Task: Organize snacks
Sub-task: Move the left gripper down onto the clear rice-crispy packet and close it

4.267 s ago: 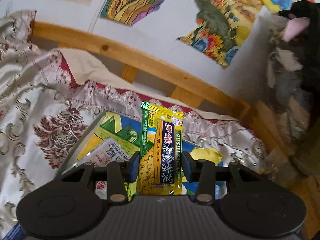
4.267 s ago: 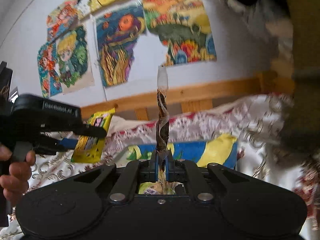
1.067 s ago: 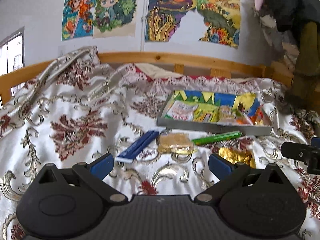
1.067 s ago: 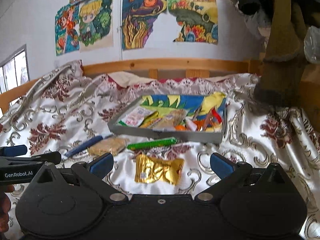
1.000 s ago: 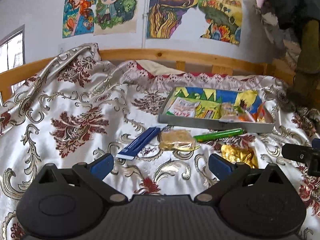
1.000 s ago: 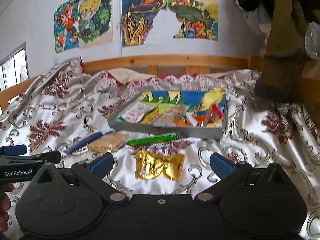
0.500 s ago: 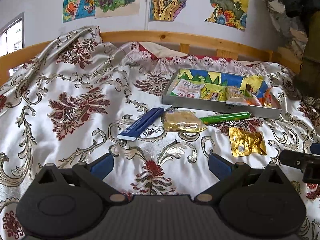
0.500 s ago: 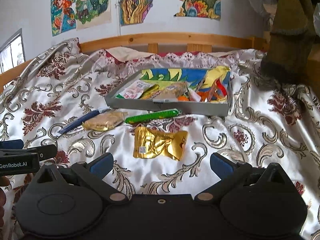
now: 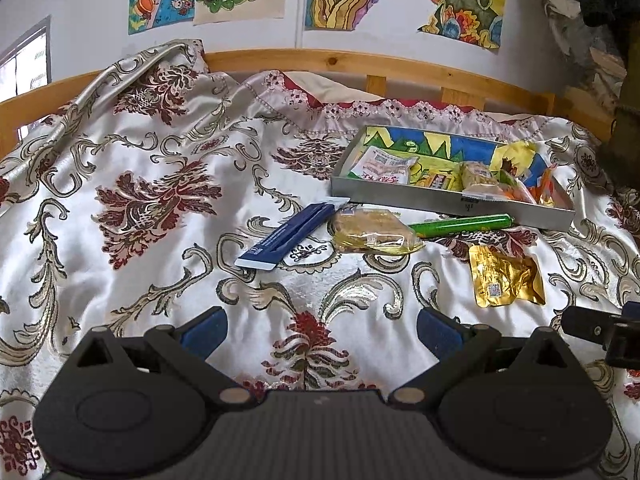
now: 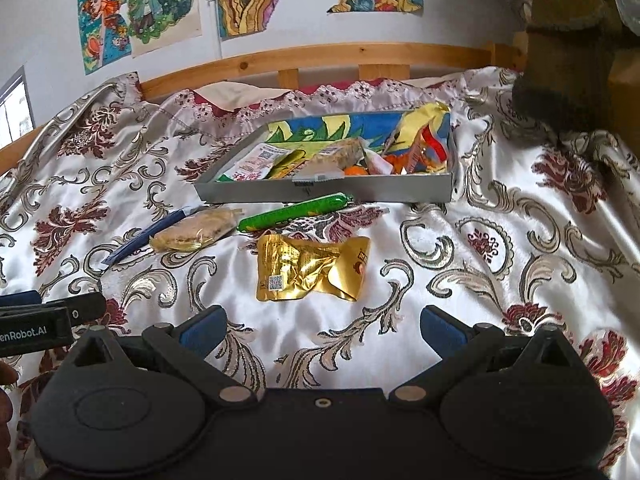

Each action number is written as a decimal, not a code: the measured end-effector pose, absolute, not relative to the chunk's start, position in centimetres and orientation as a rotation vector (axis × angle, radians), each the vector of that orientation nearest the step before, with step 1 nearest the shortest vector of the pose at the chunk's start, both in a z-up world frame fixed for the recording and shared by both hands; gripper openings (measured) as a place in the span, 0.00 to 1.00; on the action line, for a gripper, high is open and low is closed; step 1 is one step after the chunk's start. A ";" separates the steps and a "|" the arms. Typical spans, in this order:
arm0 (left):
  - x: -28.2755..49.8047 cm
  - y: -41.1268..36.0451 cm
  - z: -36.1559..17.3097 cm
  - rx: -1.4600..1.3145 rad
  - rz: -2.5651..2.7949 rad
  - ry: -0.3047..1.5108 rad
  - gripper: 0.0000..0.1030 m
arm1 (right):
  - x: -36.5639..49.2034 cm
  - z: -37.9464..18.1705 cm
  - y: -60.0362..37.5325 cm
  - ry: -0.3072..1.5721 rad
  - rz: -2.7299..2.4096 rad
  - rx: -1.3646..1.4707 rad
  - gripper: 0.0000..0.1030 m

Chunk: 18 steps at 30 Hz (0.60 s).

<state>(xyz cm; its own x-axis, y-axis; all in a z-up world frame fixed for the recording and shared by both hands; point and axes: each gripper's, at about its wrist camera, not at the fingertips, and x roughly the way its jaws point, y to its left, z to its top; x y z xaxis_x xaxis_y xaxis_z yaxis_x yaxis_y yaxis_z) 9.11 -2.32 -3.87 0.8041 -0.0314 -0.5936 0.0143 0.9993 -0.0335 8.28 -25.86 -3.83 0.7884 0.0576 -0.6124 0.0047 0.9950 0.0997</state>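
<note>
both the left gripper (image 9: 320, 330) and right gripper (image 10: 322, 330) hover spread wide over the bedspread (image 9: 132, 248), gripping nothing. just ahead of the right one lies a gold packet (image 10: 310, 270); beyond it a green stick (image 10: 294, 211), a clear-wrapped biscuit (image 10: 194, 232) and a blue packet (image 9: 288, 236) lie in a row. behind them the grey tray (image 10: 380, 191) holds mixed snack packs. bare cloth lies open to the tray's right and left.
</note>
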 end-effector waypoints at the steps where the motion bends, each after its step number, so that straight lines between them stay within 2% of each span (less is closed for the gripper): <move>1: 9.2 -2.3 -4.0 -0.031 -0.024 0.639 1.00 | 8.4 -4.0 -25.9 0.662 0.027 0.103 0.99; 12: 13.1 -2.0 -4.1 -0.054 -0.058 0.606 1.00 | 9.4 -5.6 -26.3 0.625 0.000 0.143 0.99; 18: 16.3 -2.6 -4.3 -0.051 -0.129 0.597 1.00 | 11.1 -7.1 -26.2 0.670 0.038 0.186 0.99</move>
